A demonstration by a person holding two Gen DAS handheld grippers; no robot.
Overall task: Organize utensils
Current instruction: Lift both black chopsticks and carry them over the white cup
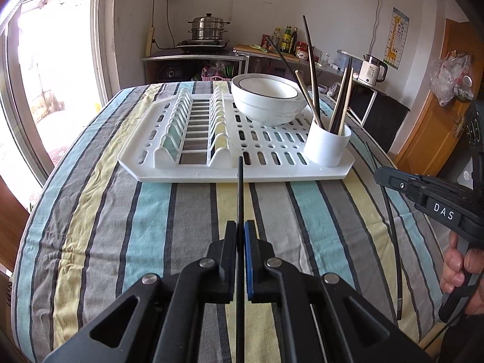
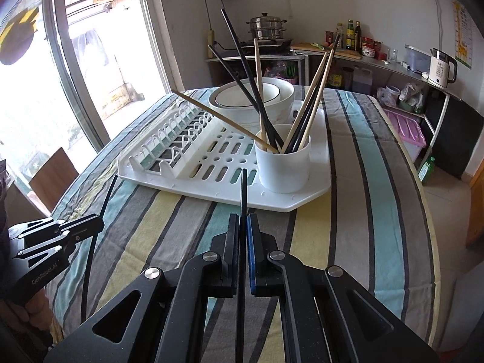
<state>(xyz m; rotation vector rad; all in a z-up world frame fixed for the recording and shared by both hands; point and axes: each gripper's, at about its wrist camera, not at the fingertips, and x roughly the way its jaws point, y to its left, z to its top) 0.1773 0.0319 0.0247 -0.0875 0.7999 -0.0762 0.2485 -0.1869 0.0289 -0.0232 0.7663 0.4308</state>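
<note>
gripping black chopsticks (image 1: pixel 240 187), both hand-held grippers (image 1: pixel 241 227) level

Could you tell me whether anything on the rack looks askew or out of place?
Nothing is spilled or damaged. The chopsticks in the cup splay in all directions, one tan stick leaning far out over the rack. The left claw and right claw each grip a black chopstick not yet in the cup.

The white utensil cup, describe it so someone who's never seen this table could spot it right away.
On the striped tablecloth sits a white drying rack. The white utensil cup stands at its near right corner, in front of the bowl. It alone holds upright chopsticks, black and wooden.
</note>
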